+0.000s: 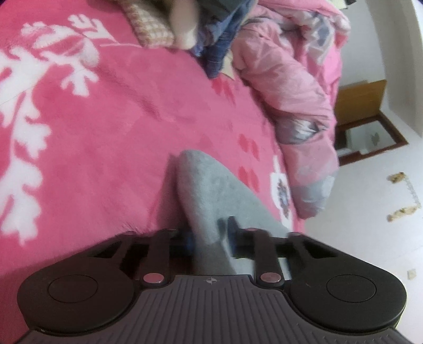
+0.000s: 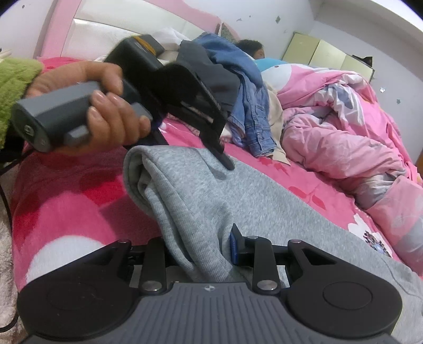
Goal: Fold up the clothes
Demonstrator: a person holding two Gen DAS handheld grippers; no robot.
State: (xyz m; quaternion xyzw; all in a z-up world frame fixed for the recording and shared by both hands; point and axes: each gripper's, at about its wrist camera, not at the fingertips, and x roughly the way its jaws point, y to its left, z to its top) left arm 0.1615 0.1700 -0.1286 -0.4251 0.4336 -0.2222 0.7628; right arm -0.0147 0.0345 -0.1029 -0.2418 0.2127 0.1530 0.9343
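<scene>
Grey garment (image 2: 201, 201) bunched right at the lens in both wrist views, a thick fold of it running back between the jaws of each gripper and spreading flat over the pink blanket (image 1: 111, 127) toward the foot of the bed. Right gripper (image 2: 203, 251) clamped on a gathered edge, the cloth packed between its blue pads with no gap showing. Left gripper (image 1: 208, 238) likewise closed on a grey fold in its own view, though blurred; seen from the right wrist, held in a hand (image 2: 105, 105) with a green sleeve (image 2: 15, 87), its tip down on the garment's upper surface near a raised, doubled edge. Judged as the fold proper: two points pinched, one layer lifted and partly doubled over the rest. Next move likely calls for carrying both pinched edges together across the flat part, keeping them level so the layer lands square, then letting go only once the cloth lies down. Risk of the fold skewing if one side leads. Farther out, jeans (image 2: 251, 111) and dark clothes heaped at the head of the bed, apparently waiting their turn, a rumpled pink quilt (image 2: 343, 137) beside them to the right, and a person lying under it by the headboard (image 2: 127, 21).
</scene>
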